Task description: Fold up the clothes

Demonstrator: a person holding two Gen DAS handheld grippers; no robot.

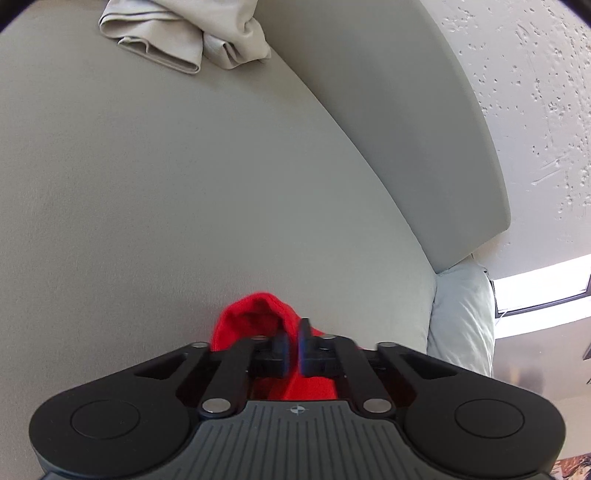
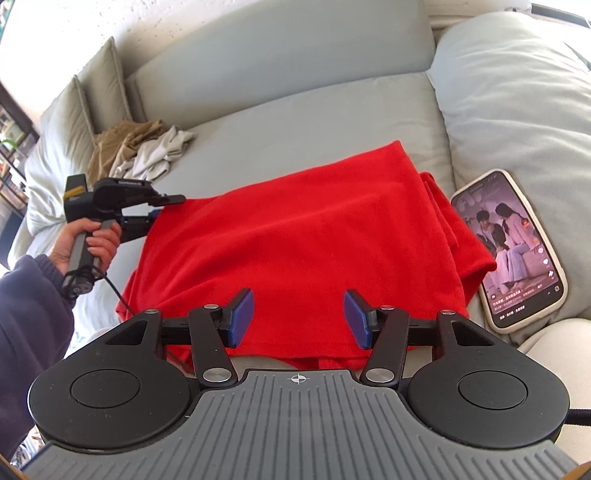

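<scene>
A red garment (image 2: 306, 236) lies folded flat on the grey sofa seat (image 2: 295, 110). In the left wrist view a bunched corner of the red garment (image 1: 258, 314) sits between the fingers of my left gripper (image 1: 294, 332), which is shut on it. The right wrist view shows the left gripper (image 2: 166, 208) at the garment's far-left corner, held by a person's hand (image 2: 92, 243). My right gripper (image 2: 299, 317) hovers open over the garment's near edge, its blue pads (image 2: 243, 314) wide apart and holding nothing.
A phone (image 2: 509, 247) with a lit screen lies just right of the garment. A pile of beige and white clothes (image 2: 147, 155) sits at the far left of the seat, and the clothes pile (image 1: 184, 33) shows ahead of the left gripper. Cushions (image 2: 517, 92) and the backrest (image 1: 406, 129) border the seat.
</scene>
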